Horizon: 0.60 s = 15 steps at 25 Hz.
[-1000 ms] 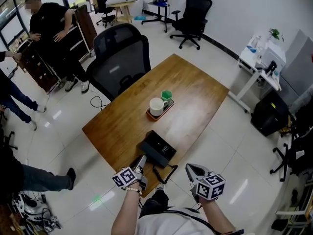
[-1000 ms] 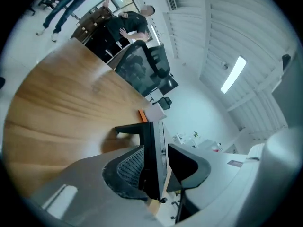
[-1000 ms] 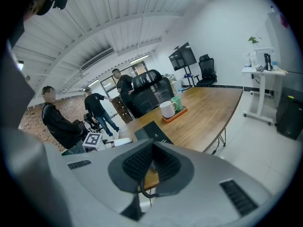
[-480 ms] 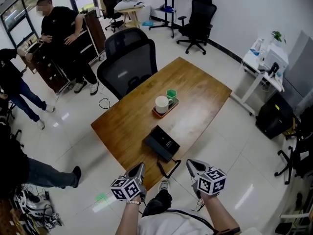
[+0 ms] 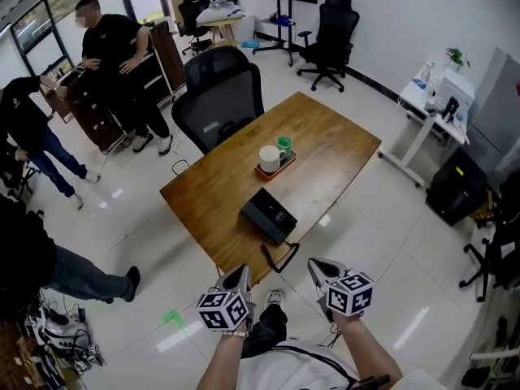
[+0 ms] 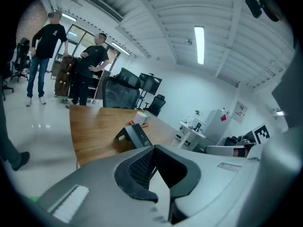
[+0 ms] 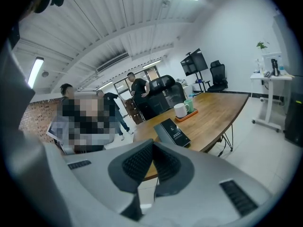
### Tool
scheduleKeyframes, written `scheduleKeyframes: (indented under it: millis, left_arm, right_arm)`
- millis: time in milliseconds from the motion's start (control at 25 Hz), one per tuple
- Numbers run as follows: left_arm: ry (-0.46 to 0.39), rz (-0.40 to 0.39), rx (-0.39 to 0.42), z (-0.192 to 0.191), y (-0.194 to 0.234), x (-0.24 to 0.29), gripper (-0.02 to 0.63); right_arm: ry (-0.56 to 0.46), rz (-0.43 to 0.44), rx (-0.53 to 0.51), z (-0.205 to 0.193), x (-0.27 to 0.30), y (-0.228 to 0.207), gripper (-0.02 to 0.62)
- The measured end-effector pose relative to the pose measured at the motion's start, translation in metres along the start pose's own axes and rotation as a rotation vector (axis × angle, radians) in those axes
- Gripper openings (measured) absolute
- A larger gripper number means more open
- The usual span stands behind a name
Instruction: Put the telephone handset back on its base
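Observation:
The black telephone (image 5: 268,214) lies near the front edge of the wooden table (image 5: 325,145); I cannot tell its handset apart from the base. Its cord (image 5: 280,259) loops down over the table edge. My left gripper (image 5: 241,273) is held off the table in front of that edge, jaws shut with nothing in them. My right gripper (image 5: 314,265) hovers beside it, also shut and empty. The left gripper view has the telephone (image 6: 135,135) beyond the shut left gripper (image 6: 154,148). The right gripper view shows the telephone (image 7: 174,131) past the shut right gripper (image 7: 152,144).
An orange tray (image 5: 277,168) with a white mug (image 5: 269,158) and a green cup (image 5: 284,145) sits mid-table. A black office chair (image 5: 221,96) stands at the far side. People stand at the left by a cabinet (image 5: 97,112). A white side desk (image 5: 431,96) is at the right.
My left gripper was beside the telephone a second ago; both grippers have since drawn back off the table edge, and the head view has backed away.

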<state>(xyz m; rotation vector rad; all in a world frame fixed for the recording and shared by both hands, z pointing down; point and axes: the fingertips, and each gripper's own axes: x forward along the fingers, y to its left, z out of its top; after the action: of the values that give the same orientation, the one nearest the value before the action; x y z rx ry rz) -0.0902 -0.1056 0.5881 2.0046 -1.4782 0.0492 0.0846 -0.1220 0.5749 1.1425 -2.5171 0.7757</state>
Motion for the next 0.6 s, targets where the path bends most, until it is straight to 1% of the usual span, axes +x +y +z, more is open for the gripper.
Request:
scheduleKeyframes:
  millis: [120, 240, 400, 600]
  left_arm:
    - [0.001, 0.056, 0.063, -0.011, -0.007, -0.02, 0.002]
    - [-0.002, 0.071, 0.105, -0.021, -0.018, -0.035, 0.002]
    - [-0.005, 0.06, 0.124, -0.035, -0.031, -0.049, 0.002]
    - [-0.034, 0.063, 0.118, -0.037, -0.039, -0.064, 0.002]
  right_arm:
    - [0.002, -0.01, -0.014, -0.012, -0.017, 0.008, 0.005]
    - [-0.003, -0.012, -0.02, -0.025, -0.032, 0.018, 0.005]
    - [-0.017, -0.003, -0.023, -0.036, -0.05, 0.031, 0.005]
    - [-0.016, 0.002, -0.016, -0.046, -0.063, 0.043, 0.005]
